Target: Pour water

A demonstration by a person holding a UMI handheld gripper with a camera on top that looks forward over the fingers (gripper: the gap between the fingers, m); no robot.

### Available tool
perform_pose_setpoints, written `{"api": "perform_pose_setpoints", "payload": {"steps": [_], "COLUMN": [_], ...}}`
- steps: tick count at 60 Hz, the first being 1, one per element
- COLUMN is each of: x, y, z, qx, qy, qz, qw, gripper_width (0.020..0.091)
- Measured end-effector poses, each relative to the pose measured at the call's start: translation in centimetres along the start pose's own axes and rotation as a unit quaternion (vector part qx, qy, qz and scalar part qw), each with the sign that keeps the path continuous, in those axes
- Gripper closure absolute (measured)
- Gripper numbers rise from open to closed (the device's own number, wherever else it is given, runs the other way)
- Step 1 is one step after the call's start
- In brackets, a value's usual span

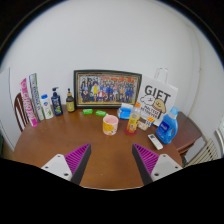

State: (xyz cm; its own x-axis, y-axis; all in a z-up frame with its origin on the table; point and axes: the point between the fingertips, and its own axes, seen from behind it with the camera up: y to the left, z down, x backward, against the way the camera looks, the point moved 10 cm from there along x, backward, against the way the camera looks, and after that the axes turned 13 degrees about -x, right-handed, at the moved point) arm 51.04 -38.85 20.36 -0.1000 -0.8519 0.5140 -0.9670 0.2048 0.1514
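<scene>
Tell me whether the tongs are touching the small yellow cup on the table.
Apart. The gripper view shows the tongs open and empty, with bare wooden table between their tips and the yellow cup standing beyond them.

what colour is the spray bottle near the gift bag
Blue spray bottle, seen in the gripper view, beside the white gift bag.

Round wooden table point(70, 140), plain white wall point(110, 40) behind.

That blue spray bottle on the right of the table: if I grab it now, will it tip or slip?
The blue spray bottle stands upright and tall for its base, so a sideways nudge would probably tip it. Its plastic looks smooth, so possibly slippery. The orange-capped bottle stands close by and could get knocked. The gripper is open, well short of both.
</scene>
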Motion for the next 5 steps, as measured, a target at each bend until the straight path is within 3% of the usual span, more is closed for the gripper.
{"api": "perform_pose_setpoints", "payload": {"steps": [5], "x": [0.64], "y": [0.34], "z": [-0.18], "qx": [-0.003], "qy": [-0.004], "qz": [0.001], "qw": [1.0], "gripper_width": [0.0254]}}
